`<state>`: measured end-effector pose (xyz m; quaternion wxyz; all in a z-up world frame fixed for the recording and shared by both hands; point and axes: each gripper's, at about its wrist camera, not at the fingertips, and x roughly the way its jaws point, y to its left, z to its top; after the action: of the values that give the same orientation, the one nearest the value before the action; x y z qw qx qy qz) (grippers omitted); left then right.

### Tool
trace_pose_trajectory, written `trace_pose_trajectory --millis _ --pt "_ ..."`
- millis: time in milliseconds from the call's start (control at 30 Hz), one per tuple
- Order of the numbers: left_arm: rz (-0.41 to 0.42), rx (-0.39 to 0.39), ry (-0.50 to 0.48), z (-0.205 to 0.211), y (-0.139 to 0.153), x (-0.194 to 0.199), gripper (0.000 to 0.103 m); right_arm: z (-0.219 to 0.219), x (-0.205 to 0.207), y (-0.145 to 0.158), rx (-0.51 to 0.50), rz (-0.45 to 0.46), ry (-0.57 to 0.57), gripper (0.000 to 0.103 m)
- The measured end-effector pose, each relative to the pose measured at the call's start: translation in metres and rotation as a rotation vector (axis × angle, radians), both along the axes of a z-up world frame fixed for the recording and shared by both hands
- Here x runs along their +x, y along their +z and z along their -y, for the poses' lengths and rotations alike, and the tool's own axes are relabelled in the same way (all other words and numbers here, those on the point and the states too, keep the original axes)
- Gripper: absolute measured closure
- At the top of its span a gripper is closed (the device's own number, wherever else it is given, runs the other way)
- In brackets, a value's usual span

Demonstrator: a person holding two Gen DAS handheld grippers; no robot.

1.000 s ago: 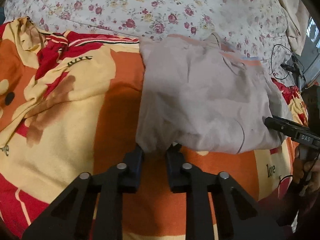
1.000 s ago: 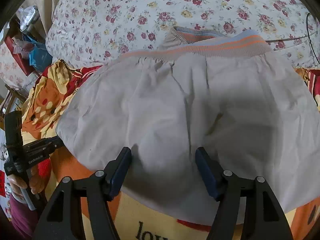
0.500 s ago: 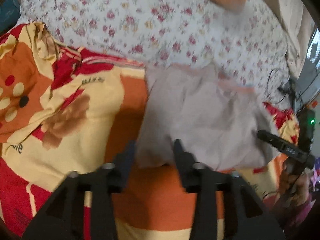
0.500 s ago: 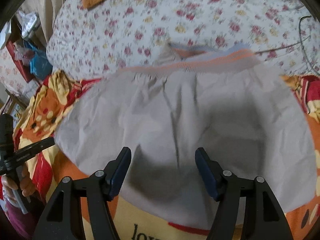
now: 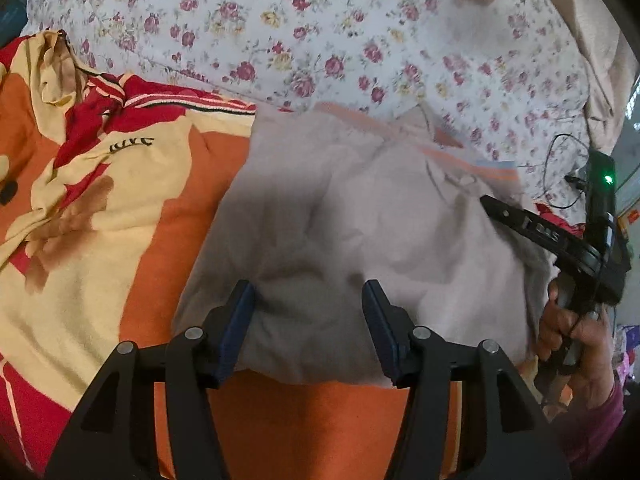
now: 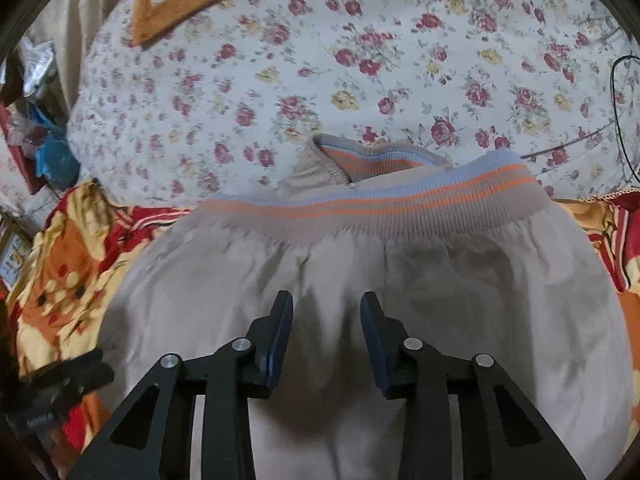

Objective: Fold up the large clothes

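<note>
A beige garment [image 5: 360, 220] lies folded on the bed, its ribbed waistband [image 6: 380, 208] striped orange and blue at the far side. My left gripper [image 5: 308, 296] hovers over the garment's near edge; its jaws are opening, and the cloth lies under and between the pads without being pressed. My right gripper [image 6: 326, 304] is over the middle of the garment [image 6: 460, 280], short of the waistband. Its jaws are closing, with only flat cloth beneath them. In the left wrist view the right gripper [image 5: 520, 220] shows at the garment's right side, held by a hand [image 5: 572, 332].
An orange, yellow and red blanket [image 5: 100, 220] covers the near part of the bed. A floral sheet [image 6: 280, 80] lies beyond it. A black cable [image 5: 560, 160] trails at the right. Clutter [image 6: 48, 152] stands off the bed's left edge.
My left gripper has let go of the garment's near edge and spread its jaws. My right gripper has moved forward toward the waistband and its jaws have narrowed.
</note>
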<state>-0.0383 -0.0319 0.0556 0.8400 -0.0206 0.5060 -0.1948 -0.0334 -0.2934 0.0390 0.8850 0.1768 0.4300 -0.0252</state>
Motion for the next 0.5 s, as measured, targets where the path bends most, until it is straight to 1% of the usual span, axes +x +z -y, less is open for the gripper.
trace_pose_trajectory --millis 100,133,200,267,333,400,500 --pt "0.003 0.026 -0.004 0.004 -0.004 0.0 0.048 0.007 0.014 -0.022 -0.032 -0.046 -0.028 0.069" --pt "0.005 0.033 -0.006 0.005 -0.005 0.0 0.048 0.009 0.017 -0.029 -0.031 -0.058 -0.036 0.071" --pt "0.003 0.043 -0.012 0.008 -0.008 0.0 0.048 0.013 0.021 -0.044 -0.024 -0.064 -0.043 0.071" --pt "0.005 0.054 -0.013 0.01 -0.01 -0.001 0.047 0.014 0.023 -0.047 -0.025 -0.062 -0.046 0.071" --pt "0.006 0.062 -0.014 0.011 -0.011 -0.001 0.047 0.011 0.025 -0.047 -0.051 -0.069 -0.044 0.071" --pt "0.007 0.062 -0.013 0.011 -0.011 -0.002 0.047 0.007 0.026 -0.047 -0.075 -0.074 -0.039 0.07" --pt "-0.001 0.053 -0.009 0.009 -0.009 -0.002 0.047 0.005 0.023 -0.042 -0.083 -0.09 -0.038 0.069"
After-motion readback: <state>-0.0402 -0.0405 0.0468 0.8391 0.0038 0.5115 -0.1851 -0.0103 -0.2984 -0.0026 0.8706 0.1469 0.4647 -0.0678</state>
